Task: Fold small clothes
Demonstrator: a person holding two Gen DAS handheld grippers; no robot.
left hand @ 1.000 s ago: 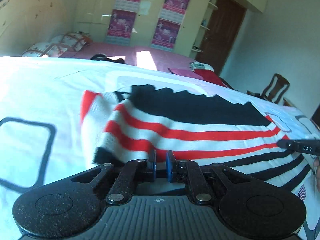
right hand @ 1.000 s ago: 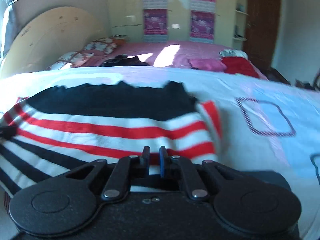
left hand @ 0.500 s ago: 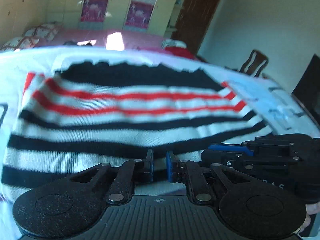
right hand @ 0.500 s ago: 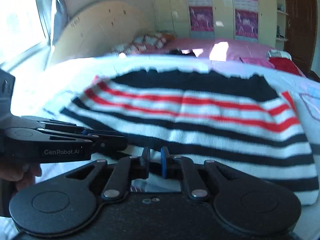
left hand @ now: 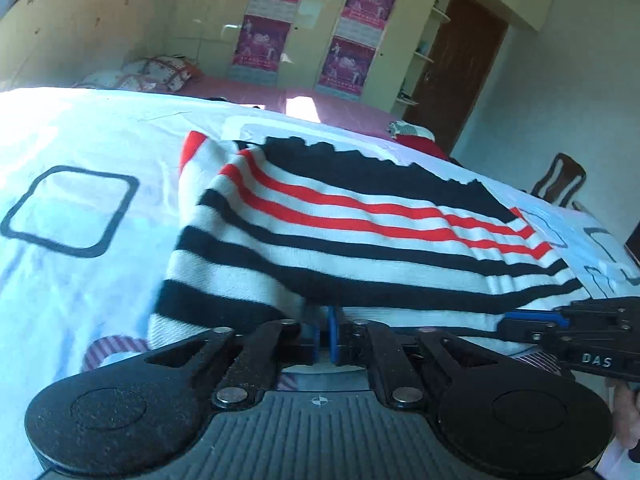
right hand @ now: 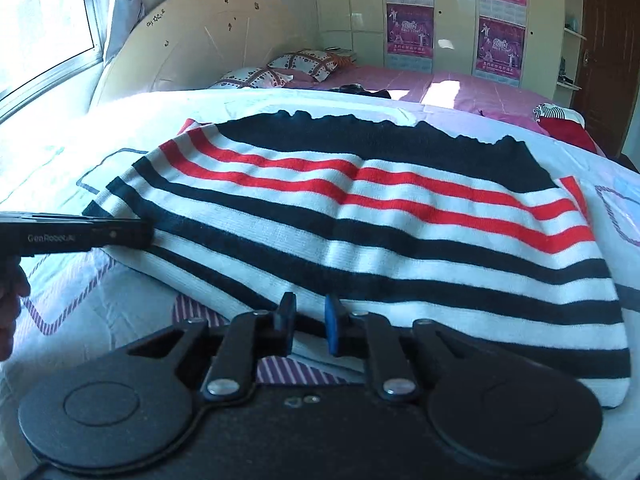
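Observation:
A small knit sweater (left hand: 360, 232) with black, white and red stripes lies folded on the white bedsheet (left hand: 80, 152); it also shows in the right wrist view (right hand: 360, 216). My left gripper (left hand: 324, 328) is shut on the sweater's near hem, with cloth draped over the fingertips. My right gripper (right hand: 308, 320) sits at the near hem with its jaws slightly apart; the cloth edge rests at the fingertips. The right gripper shows at the right of the left wrist view (left hand: 580, 336). The left gripper shows at the left of the right wrist view (right hand: 80, 234).
The sheet carries square outlines (left hand: 68, 212). A pink bed (right hand: 440, 84) with pillows (right hand: 288, 68) and red clothes (right hand: 560, 124) lies behind. A wooden chair (left hand: 560, 180) and a brown door (left hand: 452, 64) stand at the right. A wardrobe with posters (right hand: 452, 12) is at the back.
The near hem has been pulled back over the sweater, so more black stripes show on top. The right gripper's jaws have parted slightly. Both grippers sit lower and nearer the front edge.

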